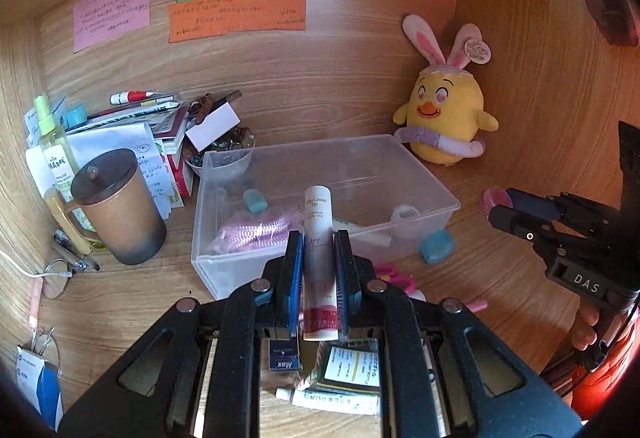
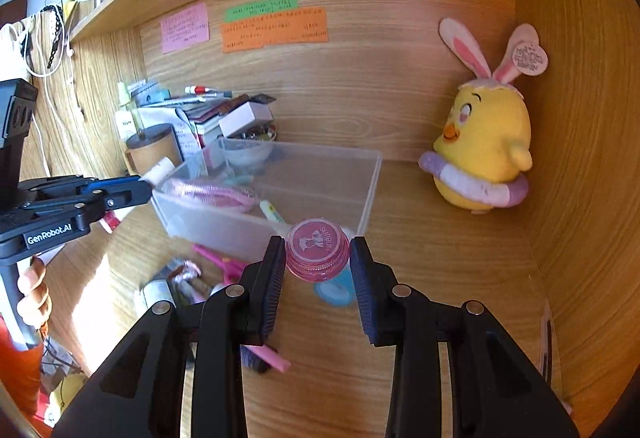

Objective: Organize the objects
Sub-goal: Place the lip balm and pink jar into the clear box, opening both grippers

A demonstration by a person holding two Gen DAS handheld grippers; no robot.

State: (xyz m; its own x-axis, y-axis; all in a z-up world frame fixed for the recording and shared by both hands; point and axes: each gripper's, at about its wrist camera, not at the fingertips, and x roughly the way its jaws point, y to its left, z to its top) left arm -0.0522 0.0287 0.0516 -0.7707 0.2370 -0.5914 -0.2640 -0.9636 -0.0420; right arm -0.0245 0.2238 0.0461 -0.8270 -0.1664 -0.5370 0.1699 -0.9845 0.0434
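My left gripper [image 1: 318, 238] is shut on a white cream tube [image 1: 318, 222] with a red base, held lengthwise above the near edge of the clear plastic box [image 1: 424, 174]. In the right wrist view the left gripper [image 2: 146, 184] reaches the clear plastic box's [image 2: 372, 174] left corner, the white cream tube's [image 2: 160, 169] end poking out. My right gripper [image 2: 318, 244] is shut on a small pink jar [image 2: 317, 249] with a round printed lid, in front of the box's right corner. The right gripper [image 1: 500, 206] with the small pink jar [image 1: 496, 198] shows right of the box. Inside the box lie a pink mesh pouch [image 1: 256, 228] and small items.
A yellow plush chick [image 1: 444, 114] sits at the back right corner. A brown lidded mug [image 1: 120, 206], a spray bottle [image 1: 56, 146] and stacked papers crowd the left. On the desk lie a blue round case [image 1: 438, 246], pink scissors [image 2: 224, 262], a small tube [image 1: 332, 400] and a pink pen [image 2: 272, 356].
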